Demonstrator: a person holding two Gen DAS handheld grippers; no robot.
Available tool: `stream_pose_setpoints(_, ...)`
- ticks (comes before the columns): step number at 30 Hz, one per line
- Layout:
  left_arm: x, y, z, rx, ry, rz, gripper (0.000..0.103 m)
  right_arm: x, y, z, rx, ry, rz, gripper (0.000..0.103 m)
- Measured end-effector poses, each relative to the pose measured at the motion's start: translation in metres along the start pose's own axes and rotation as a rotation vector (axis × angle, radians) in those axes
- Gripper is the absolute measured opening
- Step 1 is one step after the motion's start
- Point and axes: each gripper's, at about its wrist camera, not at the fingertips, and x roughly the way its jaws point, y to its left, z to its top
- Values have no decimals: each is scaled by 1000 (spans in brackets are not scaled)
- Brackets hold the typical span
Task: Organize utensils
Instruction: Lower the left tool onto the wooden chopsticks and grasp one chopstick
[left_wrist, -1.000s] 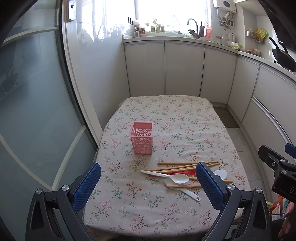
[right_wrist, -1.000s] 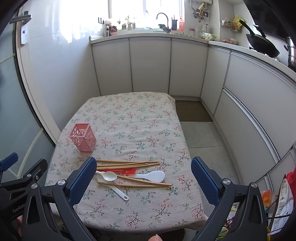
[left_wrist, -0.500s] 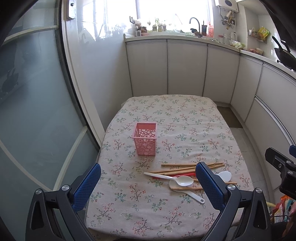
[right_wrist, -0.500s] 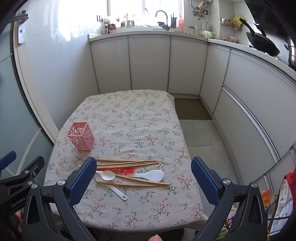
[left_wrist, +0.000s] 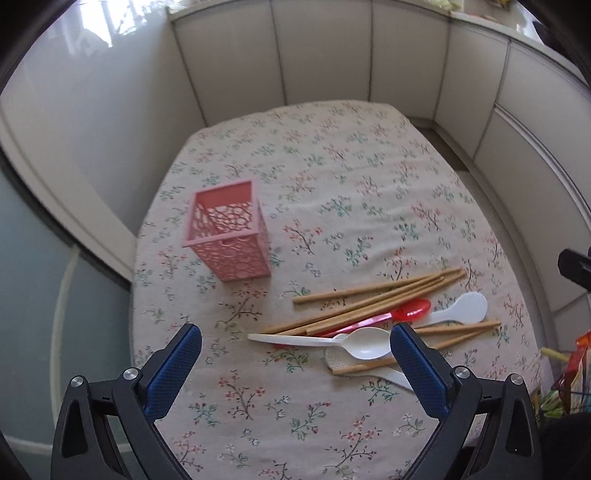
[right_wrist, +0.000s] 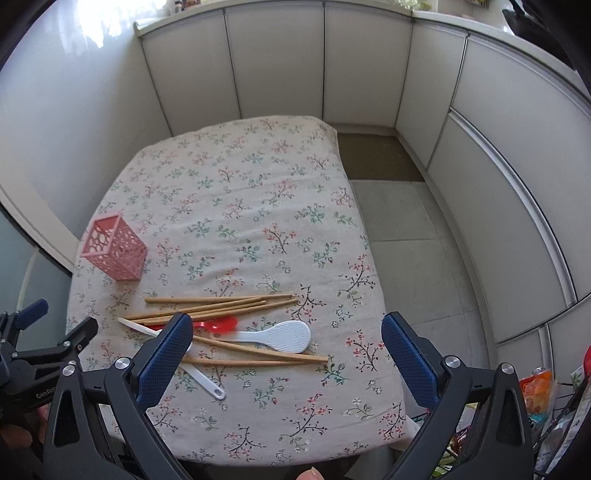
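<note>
A pink perforated holder (left_wrist: 229, 232) stands upright and empty on the floral tablecloth; it also shows in the right wrist view (right_wrist: 115, 248). To its right lies a loose pile: several wooden chopsticks (left_wrist: 380, 291) (right_wrist: 218, 300), a red spoon (left_wrist: 410, 309) (right_wrist: 218, 325), a white spoon (left_wrist: 354, 341) and a white rice paddle (left_wrist: 465, 308) (right_wrist: 284, 335). My left gripper (left_wrist: 295, 373) is open and empty above the near table edge, just in front of the pile. My right gripper (right_wrist: 286, 363) is open and empty over the pile's near side.
The table (right_wrist: 258, 177) is covered by a floral cloth and stands against a white wall (right_wrist: 66, 122) on the left. White cabinets (right_wrist: 362, 66) run behind and to the right. Grey floor tiles (right_wrist: 402, 229) lie right of the table. Bags (right_wrist: 535, 387) sit at the lower right.
Both grippers have moved forward and tilted down over the table, so the holder and utensil pile look larger and closer. Nothing on the table has moved.
</note>
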Motion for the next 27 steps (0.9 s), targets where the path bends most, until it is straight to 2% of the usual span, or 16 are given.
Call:
stream_pose_setpoints(4, 43, -20, 12, 88, 85, -64, 102, 29, -14, 6, 23, 41, -10, 103)
stream_pose_setpoints(7, 72, -35, 24, 156, 118, -91, 97, 48, -26, 8, 45, 75, -18, 103)
stream_pose_setpoints(12, 111, -58, 36, 240, 175, -177, 66, 69, -38, 14, 69, 128, -1, 102)
stream_pose_setpoints(13, 118, -63, 36, 266, 187, -181, 63, 73, -39, 15, 73, 133, 7, 102)
stream_pose_setpoints(15, 129, -74, 37, 321, 207, -180, 48, 77, -40, 17, 79, 142, 22, 102)
stream_pose_setpoints(17, 137, -83, 38, 347, 214, -169, 43, 80, -41, 17, 82, 151, 33, 102)
stream_pose_setpoints(27, 155, -114, 51, 377, 205, -174, 40, 86, -50, 20, 115, 162, 58, 102)
